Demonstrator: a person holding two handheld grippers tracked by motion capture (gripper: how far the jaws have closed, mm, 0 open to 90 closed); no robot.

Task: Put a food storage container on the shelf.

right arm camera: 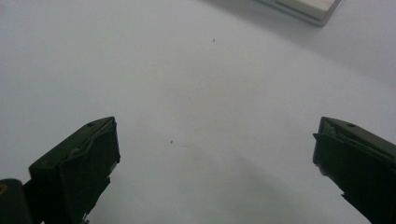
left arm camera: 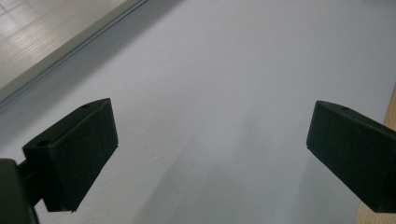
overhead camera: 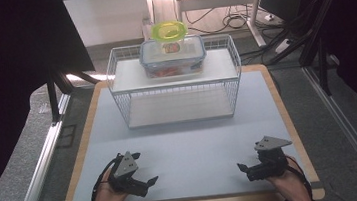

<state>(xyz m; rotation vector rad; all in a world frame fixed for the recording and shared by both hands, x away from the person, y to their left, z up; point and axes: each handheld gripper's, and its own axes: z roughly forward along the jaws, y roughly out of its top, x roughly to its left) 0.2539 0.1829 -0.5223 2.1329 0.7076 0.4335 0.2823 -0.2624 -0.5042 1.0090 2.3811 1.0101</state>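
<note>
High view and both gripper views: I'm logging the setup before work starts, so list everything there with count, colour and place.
Wire rack: one, white, two shelves, far middle of the mat.
Storage box: one, clear with blue-edged lid, on the rack's top shelf.
Round lid: one, yellow-green, on top of the box.
Mat: one, pale grey-blue, covering the table.
Table: one, light wood edge around the mat.
Left tool: one, black, near left, open, holding nothing.
Right tool: one, black, near right, open, holding nothing.

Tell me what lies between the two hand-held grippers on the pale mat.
Nothing: in the high view, the mat between the left hand-held gripper and the right hand-held gripper is bare.
</note>
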